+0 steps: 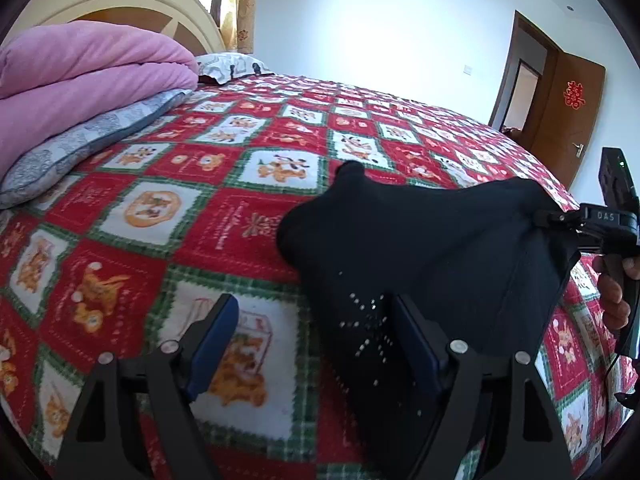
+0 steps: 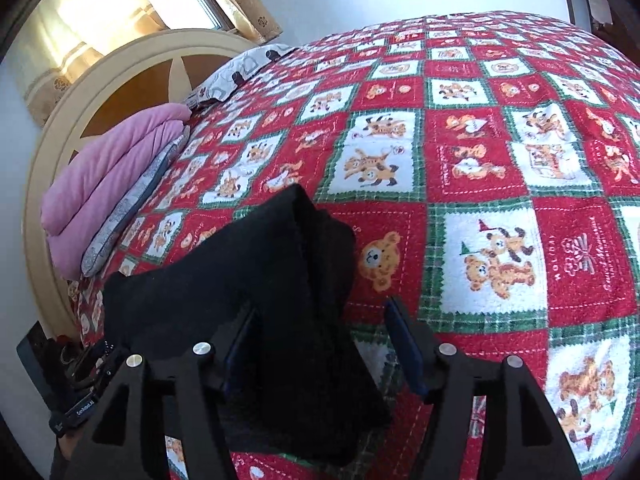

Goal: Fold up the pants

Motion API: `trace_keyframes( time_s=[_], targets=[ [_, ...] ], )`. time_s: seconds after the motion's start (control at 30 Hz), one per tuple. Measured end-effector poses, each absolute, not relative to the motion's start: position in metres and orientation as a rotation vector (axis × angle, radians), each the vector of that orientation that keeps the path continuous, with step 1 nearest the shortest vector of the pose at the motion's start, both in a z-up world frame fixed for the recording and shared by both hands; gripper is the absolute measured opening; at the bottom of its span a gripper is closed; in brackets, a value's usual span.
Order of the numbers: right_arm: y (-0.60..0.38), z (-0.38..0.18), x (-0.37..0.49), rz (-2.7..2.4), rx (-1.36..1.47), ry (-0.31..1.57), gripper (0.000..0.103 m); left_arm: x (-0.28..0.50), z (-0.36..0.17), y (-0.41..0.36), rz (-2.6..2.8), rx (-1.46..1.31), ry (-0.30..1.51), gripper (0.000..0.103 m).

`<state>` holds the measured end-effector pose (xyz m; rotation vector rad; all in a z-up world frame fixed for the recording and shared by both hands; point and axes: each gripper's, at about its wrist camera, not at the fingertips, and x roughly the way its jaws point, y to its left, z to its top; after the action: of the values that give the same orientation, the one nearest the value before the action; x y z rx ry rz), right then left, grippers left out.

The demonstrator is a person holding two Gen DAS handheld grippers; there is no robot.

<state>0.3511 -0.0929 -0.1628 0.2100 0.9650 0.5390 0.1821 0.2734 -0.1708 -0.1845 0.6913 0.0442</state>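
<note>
Blue-padded jaws of my left gripper [image 1: 316, 344] stand wide, the right pad against the near left edge of the soft black fabric pants [image 1: 420, 248], nothing pinched. My right gripper [image 2: 324, 344] is also spread; black cloth lies between its pads, but I judge it released, not clamped. Folded into a bundle, the pants rest on the red, green and white cartoon-print bedspread [image 1: 168, 208], long axis running left to right between my two tools. Neither hand is clearly nearer. No containers show.
</note>
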Motion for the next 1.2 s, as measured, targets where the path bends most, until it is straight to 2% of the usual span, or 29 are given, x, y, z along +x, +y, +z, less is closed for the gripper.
trace_keyframes(
  time_s=[0.5,0.6,0.7,1.07,1.2],
  targets=[
    [-0.126,-0.121,0.311,0.457,0.209,0.887,0.064,0.151,-0.144,0.268,0.092,-0.186,0.665,0.084],
    [-0.123,-0.106,0.284,0.466,0.173,0.847,0.065,0.14,-0.131,0.262,0.093,-0.187,0.635,0.085],
    [-0.12,-0.088,0.252,0.443,0.116,0.786,0.064,0.124,-0.118,0.255,0.102,-0.188,0.589,0.094],
    [-0.121,-0.039,0.13,0.482,0.007,0.58,0.065,0.074,-0.079,0.228,0.059,-0.183,0.481,0.096],
    [-0.128,-0.03,0.099,0.472,-0.009,0.525,0.069,0.059,-0.063,0.217,0.044,-0.179,0.428,0.099]
  ],
)
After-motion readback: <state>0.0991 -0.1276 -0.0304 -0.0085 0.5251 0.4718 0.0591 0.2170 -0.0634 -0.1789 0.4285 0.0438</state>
